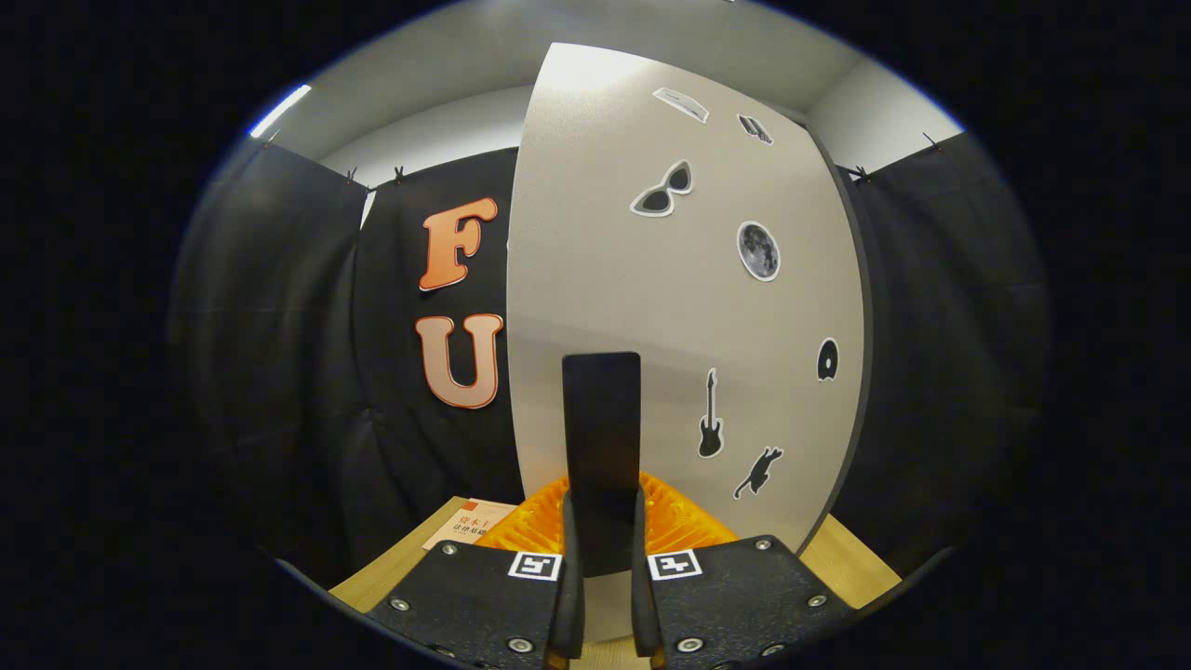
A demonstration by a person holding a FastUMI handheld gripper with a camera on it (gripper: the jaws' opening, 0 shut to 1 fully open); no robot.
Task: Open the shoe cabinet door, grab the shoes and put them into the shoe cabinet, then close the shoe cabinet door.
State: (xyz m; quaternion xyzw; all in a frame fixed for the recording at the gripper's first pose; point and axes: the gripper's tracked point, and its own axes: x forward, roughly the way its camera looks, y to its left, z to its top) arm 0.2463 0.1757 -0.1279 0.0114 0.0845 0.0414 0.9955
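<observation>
The tongs (603,558) are seen clenched on a dark upright handle (601,437), which rises between the two fingers and stands against the pale shoe cabinet door (651,307); both fingers appear to press on its lower part. The door carries several stickers, among them sunglasses (662,191), a moon (758,250), a guitar (710,415) and a cat (758,471), and its dark edge is seen on the side away from the booth wall. The cabinet stands on a wooden table (851,558), and an orange ribbed object (675,521) is visible at the foot of the door just behind the fingers; what it is cannot be told. A booklet (473,524) lies near the table's edge beside it. No shoes are to be made out, and the inside of the cabinet is hidden by the door. The step in hand is judged to be the working of the door by its handle; whether it is being opened or closed cannot be settled from this view. For the next move, the grip should be kept firm and the handle drawn along the arc of the hinge, so that the fingers are not slid off it.
</observation>
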